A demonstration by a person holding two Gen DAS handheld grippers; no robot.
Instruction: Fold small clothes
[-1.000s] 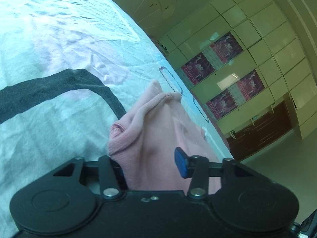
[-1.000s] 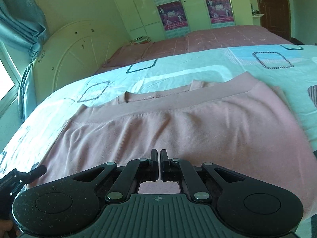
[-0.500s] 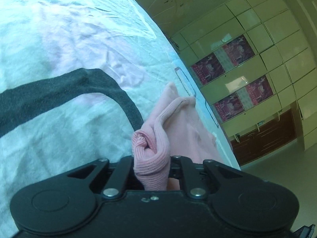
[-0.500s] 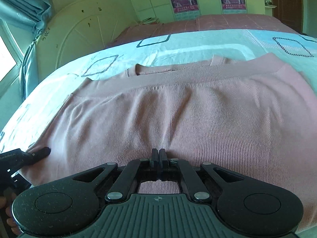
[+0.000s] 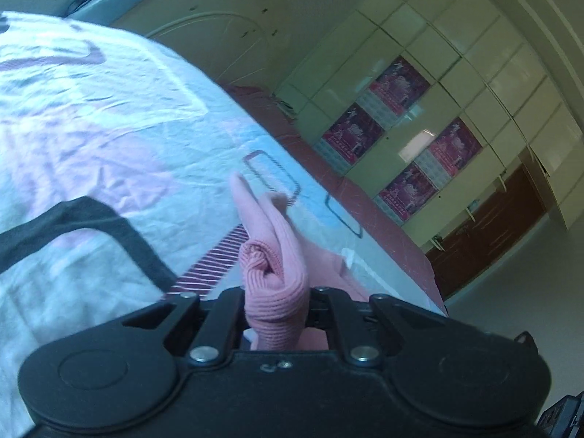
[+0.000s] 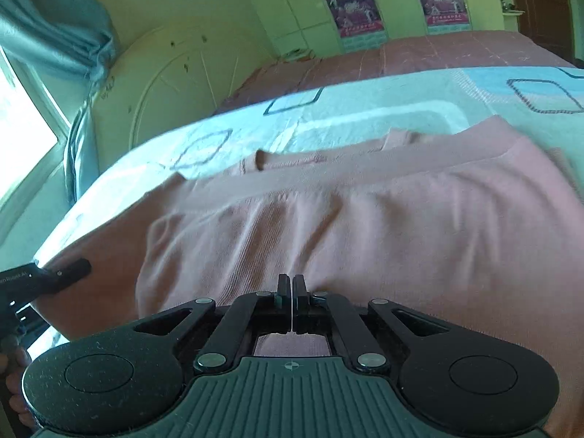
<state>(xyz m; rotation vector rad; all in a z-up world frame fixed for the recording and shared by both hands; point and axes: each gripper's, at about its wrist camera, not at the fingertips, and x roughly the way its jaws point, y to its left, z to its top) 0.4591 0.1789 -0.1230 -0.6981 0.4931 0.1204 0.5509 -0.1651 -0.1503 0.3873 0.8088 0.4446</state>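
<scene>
A pink knit garment (image 6: 401,226) lies spread on the bed, its ribbed band along the far side. My right gripper (image 6: 292,284) is shut at the garment's near edge, and creases in the knit run toward its tips. My left gripper (image 5: 277,303) is shut on a bunched ribbed corner of the pink garment (image 5: 270,255), held up off the sheet. One of the left gripper's fingers (image 6: 71,269) shows at the garment's left edge in the right wrist view, with a hand below it.
The bed sheet (image 5: 109,127) is pale blue and white with dark square outlines. A pink-red cover (image 6: 419,54) lies beyond it. The rounded headboard (image 6: 175,73), a curtain (image 6: 47,25) and a wardrobe with posters (image 5: 398,138) stand behind. The bed's edge drops to the floor (image 5: 529,284).
My left gripper's jaws closed on the garment's corner and lifted it off the sheet. The right gripper stayed shut and pushed in, and the knit creased toward its tips.
</scene>
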